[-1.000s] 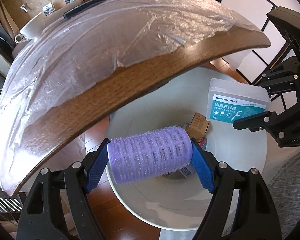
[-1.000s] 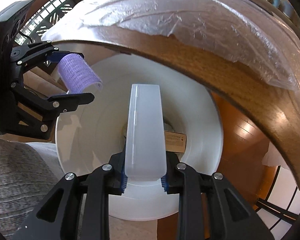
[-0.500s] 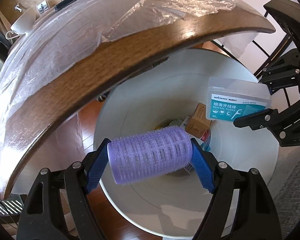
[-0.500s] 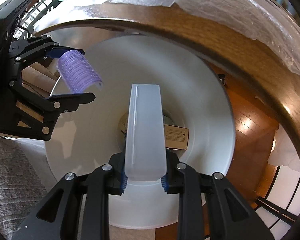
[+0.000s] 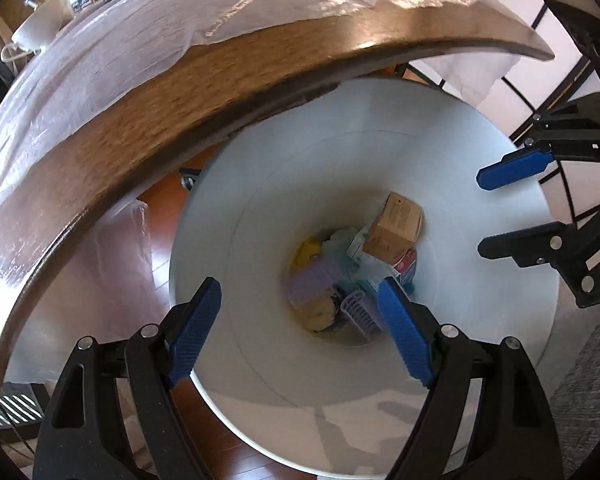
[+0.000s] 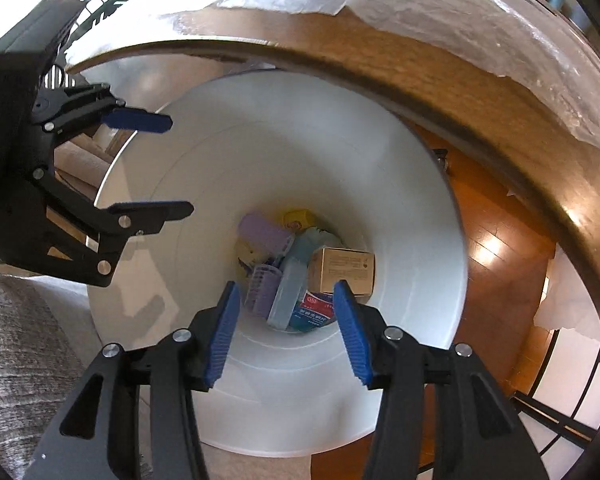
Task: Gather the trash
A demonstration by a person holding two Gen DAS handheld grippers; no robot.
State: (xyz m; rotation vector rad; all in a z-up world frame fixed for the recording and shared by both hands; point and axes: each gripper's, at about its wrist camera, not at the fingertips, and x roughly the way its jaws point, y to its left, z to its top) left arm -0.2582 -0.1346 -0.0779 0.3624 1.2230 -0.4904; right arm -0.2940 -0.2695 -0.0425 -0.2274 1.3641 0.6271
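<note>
Down in white bin (image 5: 480, 184), blurry purple roller (image 5: 312, 276) w/ trash; both hand-held grippers, left (image 5: 300, 332) & right (image 6: 286, 330), just opened, empty; tabletop (image 5: 140, 120) hides bin's far rim.

White bin (image 6: 400, 200) mouth wide open below, trash pile (image 6: 300, 272) only at its bottom, wooden table edge (image 5: 220, 112) overhanging the far rim

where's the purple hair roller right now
In the right wrist view, the purple hair roller lies at the bottom of the white bin, left of the brown cardboard box and beside a yellow item.
</note>
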